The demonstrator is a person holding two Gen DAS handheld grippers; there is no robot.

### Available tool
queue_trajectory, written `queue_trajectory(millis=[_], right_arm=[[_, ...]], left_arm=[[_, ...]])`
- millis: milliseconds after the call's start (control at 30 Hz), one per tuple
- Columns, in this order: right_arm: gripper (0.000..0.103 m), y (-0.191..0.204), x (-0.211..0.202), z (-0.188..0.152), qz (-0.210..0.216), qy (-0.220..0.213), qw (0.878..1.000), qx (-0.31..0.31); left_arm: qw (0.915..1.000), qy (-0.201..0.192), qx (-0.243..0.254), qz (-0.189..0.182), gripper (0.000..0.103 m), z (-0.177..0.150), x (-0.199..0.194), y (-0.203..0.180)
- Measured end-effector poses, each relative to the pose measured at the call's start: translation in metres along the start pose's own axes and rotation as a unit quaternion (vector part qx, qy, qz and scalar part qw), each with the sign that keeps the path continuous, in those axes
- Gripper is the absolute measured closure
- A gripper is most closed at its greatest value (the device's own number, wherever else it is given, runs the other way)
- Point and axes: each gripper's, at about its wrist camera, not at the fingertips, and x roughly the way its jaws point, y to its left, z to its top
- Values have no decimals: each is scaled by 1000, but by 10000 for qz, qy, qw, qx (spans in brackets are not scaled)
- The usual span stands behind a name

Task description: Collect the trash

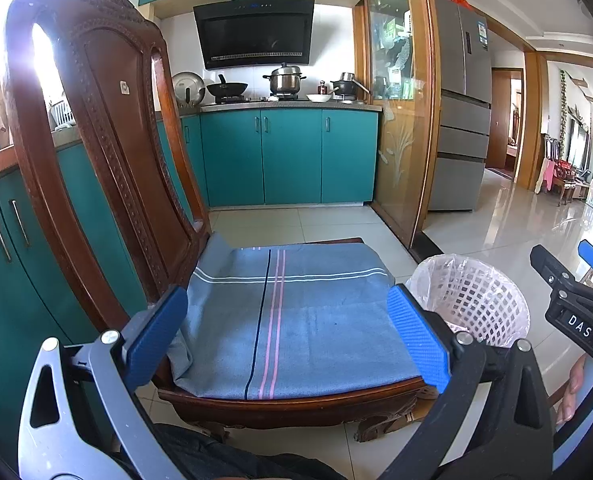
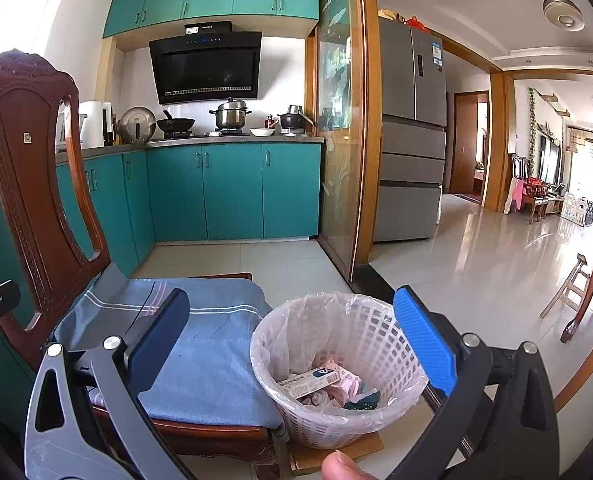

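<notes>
Standing side-on to the teal kitchen cabinets [image 2: 232, 188], the carved wooden chair [image 1: 96, 128] serves as the work surface, its seat covered by a blue striped cloth [image 1: 296, 320] that lies flat with nothing on it, presumably to protect the wood while trash is picked off. Just beside the chair's right edge, on a flat piece of cardboard [image 2: 360, 446] on the tiled floor [image 2: 456, 272], sits the white lattice wastebasket [image 2: 376, 332], lined with a thin plastic bag [image 2: 292, 320] folded over its rim so the contents can be lifted out together; placing it there keeps the drop short. Inside it lies the collected trash: a small printed carton [image 2: 310, 380] resting on crumpled pink paper [image 2: 346, 388] and a dark green scrap [image 2: 362, 400]. The left gripper [image 1: 288, 340] hovers over the front of the seat, blue pads spread wide and empty. The right gripper [image 2: 292, 348] hangs over the basket's mouth, likewise spread with nothing between its pads, a posture that fits a drop into the bin. A fingertip [image 2: 342, 466] shows at the bottom edge. With no trash visible on the seat, I judge the job near finished
</notes>
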Motion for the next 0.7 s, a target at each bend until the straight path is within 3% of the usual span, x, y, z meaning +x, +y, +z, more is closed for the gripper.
queue_trajectory(millis=[567,667,700], right_arm=[[3,6,18,-4,139,312,9994,17],[3,13,15,1,589,169,9981,69],[3,22,10,5,952,30,9955,26]], left_arm=[[9996,279,35,28,3,-8,20,1],[9980,560,150,241,3,-17,45,5],[9958,786,260,378,3,-24,61,7]])
